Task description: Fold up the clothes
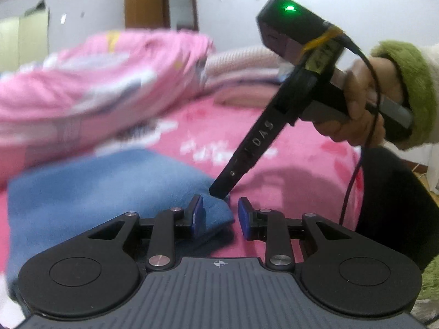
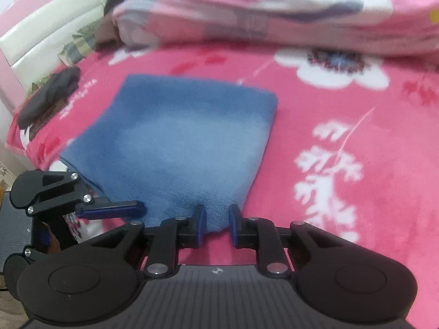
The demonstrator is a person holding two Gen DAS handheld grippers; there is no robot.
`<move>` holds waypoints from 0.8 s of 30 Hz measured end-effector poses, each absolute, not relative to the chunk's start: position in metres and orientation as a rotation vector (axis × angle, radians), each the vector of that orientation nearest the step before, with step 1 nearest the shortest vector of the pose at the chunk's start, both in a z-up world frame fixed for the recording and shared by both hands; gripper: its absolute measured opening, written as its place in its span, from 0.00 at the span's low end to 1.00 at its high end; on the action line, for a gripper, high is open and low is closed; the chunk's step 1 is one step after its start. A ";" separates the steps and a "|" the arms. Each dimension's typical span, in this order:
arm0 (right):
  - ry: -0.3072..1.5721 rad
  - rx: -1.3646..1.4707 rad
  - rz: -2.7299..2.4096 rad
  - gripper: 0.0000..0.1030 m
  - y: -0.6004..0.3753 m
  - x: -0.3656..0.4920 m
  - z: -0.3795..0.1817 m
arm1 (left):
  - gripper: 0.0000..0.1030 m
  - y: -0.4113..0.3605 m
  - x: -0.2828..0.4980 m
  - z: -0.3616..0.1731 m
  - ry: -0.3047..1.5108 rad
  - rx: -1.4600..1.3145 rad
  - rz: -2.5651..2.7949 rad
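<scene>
A folded blue fleece cloth (image 2: 186, 137) lies flat on a pink floral blanket (image 2: 343, 126). In the right wrist view my right gripper (image 2: 216, 223) is open, and the cloth's near edge reaches in between its blue pads. In the left wrist view the cloth (image 1: 96, 197) lies to the left, with its near right corner between the fingers of my open left gripper (image 1: 221, 215). The right gripper's black tip (image 1: 219, 190) points down onto that same corner. One pad of the left gripper (image 2: 109, 210) shows at the cloth's left edge.
A folded pink quilt (image 2: 274, 8) lies along the back of the bed. A dark garment (image 2: 52, 93) sits at the bed's left edge by a white headboard (image 2: 41, 35). A hand in a green cuff (image 1: 365, 104) holds the right gripper. Bare blanket stretches right of the cloth.
</scene>
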State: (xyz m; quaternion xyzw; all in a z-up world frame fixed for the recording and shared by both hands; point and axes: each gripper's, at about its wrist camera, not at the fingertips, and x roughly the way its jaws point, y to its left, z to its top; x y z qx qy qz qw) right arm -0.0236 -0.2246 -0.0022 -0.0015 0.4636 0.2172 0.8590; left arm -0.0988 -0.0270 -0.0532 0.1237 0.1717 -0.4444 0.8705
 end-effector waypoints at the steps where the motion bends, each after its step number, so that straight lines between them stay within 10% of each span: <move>1: 0.982 -0.001 0.455 0.19 -0.224 -0.022 -0.008 | 0.27 -0.026 -0.097 -0.055 0.375 0.244 -0.927; 24: 0.614 0.143 0.498 0.20 -0.230 -0.036 -0.035 | 0.27 0.011 -0.107 -0.029 0.319 0.107 -0.873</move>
